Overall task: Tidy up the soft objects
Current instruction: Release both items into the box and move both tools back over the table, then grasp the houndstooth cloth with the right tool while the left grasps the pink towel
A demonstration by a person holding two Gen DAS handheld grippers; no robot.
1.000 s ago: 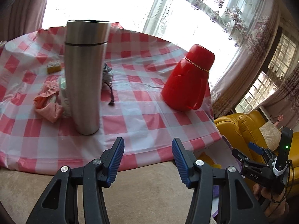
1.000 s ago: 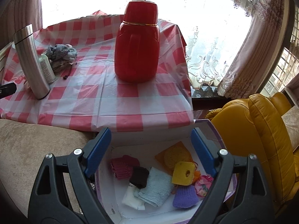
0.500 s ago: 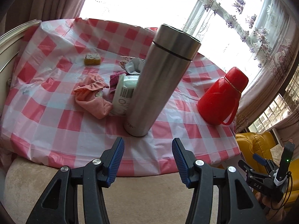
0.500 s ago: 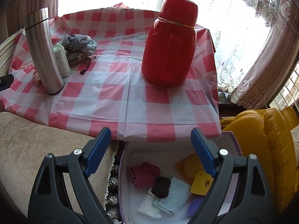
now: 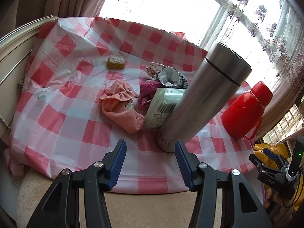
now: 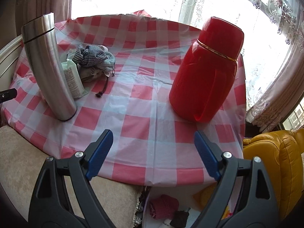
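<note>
Soft items lie on the red-and-white checked tablecloth (image 5: 62,127): a pink cloth (image 5: 121,108), a magenta knit piece (image 5: 147,93), a checked fabric pouch (image 5: 171,77) and a yellow sponge (image 5: 115,62). The checked pouch also shows in the right wrist view (image 6: 89,55). My left gripper (image 5: 150,163) is open and empty at the table's near edge, short of the pink cloth. My right gripper (image 6: 153,152) is open and empty above the table's front edge. Below it a white box (image 6: 157,191) holds a dark red knit piece (image 6: 163,206) and other soft things, partly hidden.
A tall steel flask (image 5: 201,102) stands just beyond the left gripper, with a white wipes pack (image 5: 163,108) behind it. A red thermos jug (image 6: 206,70) stands on the right. A yellow armchair (image 6: 273,163) is at the right, a beige cushion (image 6: 20,159) in front.
The left gripper has swung left and closer, bringing the pink cloth and sponge into fuller view. The right gripper has risen and moved forward from the box toward the table. Both stay open.
</note>
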